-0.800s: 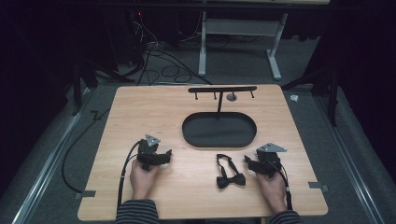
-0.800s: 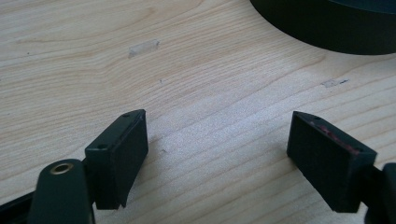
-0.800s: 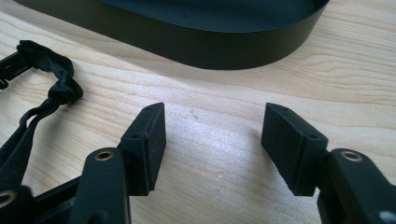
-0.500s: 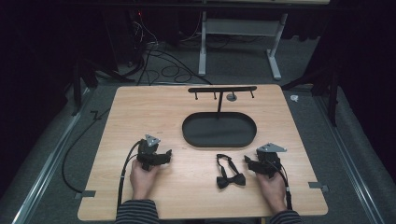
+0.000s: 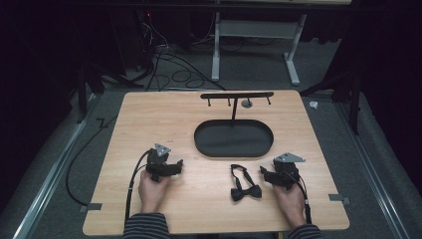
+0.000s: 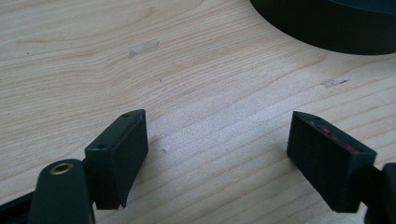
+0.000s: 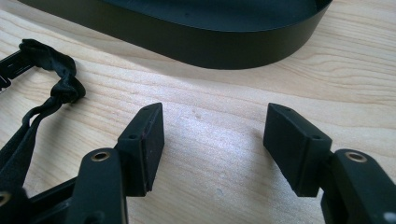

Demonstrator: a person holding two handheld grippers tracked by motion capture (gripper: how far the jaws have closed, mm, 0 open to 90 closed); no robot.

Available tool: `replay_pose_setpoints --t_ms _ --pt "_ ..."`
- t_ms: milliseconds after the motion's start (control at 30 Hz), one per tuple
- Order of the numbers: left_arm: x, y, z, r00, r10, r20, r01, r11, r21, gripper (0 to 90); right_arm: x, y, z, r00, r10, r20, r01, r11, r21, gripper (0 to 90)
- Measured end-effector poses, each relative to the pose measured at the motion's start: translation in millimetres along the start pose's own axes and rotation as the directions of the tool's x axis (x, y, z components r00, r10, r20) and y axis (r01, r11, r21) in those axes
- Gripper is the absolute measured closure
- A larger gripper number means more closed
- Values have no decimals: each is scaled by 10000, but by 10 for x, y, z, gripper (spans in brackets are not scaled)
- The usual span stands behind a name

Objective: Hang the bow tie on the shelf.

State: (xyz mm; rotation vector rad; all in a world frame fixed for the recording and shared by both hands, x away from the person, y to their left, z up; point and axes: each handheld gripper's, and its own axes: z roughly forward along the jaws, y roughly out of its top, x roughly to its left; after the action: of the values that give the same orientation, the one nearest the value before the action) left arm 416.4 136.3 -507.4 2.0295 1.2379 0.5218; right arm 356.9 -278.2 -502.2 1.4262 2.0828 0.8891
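A black bow tie with its strap lies on the wooden table near the front, between my two hands. My right gripper rests on the table just right of it, open, with bare wood between its jaws; the strap shows at the left of the right gripper view. My left gripper rests at the front left, open over bare wood. A black oval tray with a T-shaped stand sits behind both.
The tray's black wall lies close ahead of the right gripper and at the top right of the left gripper view. Cables trail from the grippers over the front edge. A white table frame stands on the floor beyond.
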Motion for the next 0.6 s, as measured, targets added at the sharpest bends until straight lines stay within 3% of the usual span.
replay_pose_setpoints --t_ms 333,433,600 --pt "3 1 0 10000 -7 17 7 10000 -2 212 -11 -1 -3 10000 38 -44 -38 10000 -2 405" --pt "3 1 1 10000 -8 18 8 10000 -4 212 -25 3 -16 9998 -38 -181 39 10000 31 451" --pt "2 1 1 10000 -5 13 5 10000 -2 212 -39 71 -103 9977 255 -633 -266 9995 -177 496"
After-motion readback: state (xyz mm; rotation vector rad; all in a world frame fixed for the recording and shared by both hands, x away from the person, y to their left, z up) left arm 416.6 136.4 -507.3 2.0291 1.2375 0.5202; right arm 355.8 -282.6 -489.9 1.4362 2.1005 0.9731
